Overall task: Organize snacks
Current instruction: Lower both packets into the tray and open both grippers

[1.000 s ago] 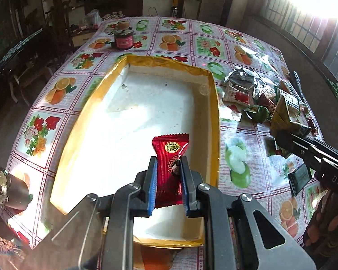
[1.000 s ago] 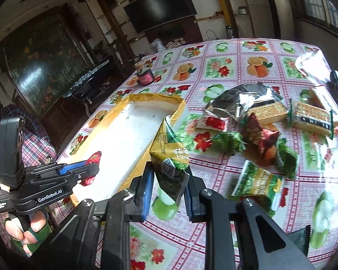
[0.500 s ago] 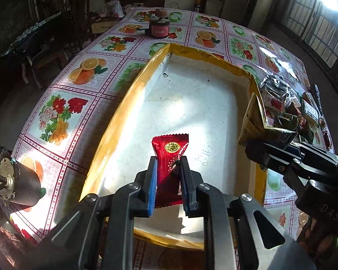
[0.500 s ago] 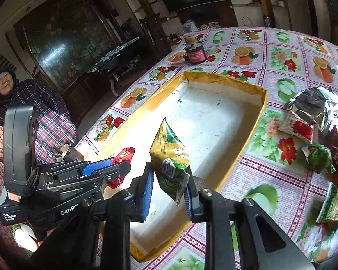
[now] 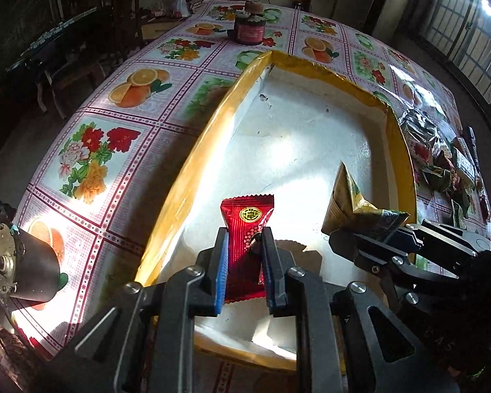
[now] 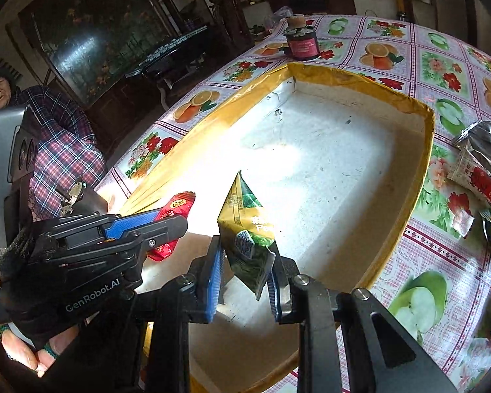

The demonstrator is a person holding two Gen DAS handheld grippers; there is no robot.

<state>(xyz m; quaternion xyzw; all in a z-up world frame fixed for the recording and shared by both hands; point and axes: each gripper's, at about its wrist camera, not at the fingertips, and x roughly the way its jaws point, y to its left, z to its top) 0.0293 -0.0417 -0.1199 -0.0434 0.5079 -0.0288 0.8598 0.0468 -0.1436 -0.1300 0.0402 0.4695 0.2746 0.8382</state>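
Left tool (image 5: pixel 244 263) grips a red foil snack packet (image 5: pixel 245 239); right tool (image 6: pixel 245 278) grips a yellow-green triangular snack pouch (image 6: pixel 247 229). Both hang above the white, yellow-rimmed shallow box (image 5: pixel 193 154) on the desk (image 5: pixel 114 124).

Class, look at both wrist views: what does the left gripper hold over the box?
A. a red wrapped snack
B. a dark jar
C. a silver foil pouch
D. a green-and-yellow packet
A: the left gripper is shut on the red wrapped snack above the box; the right gripper holds the green-and-yellow packet.
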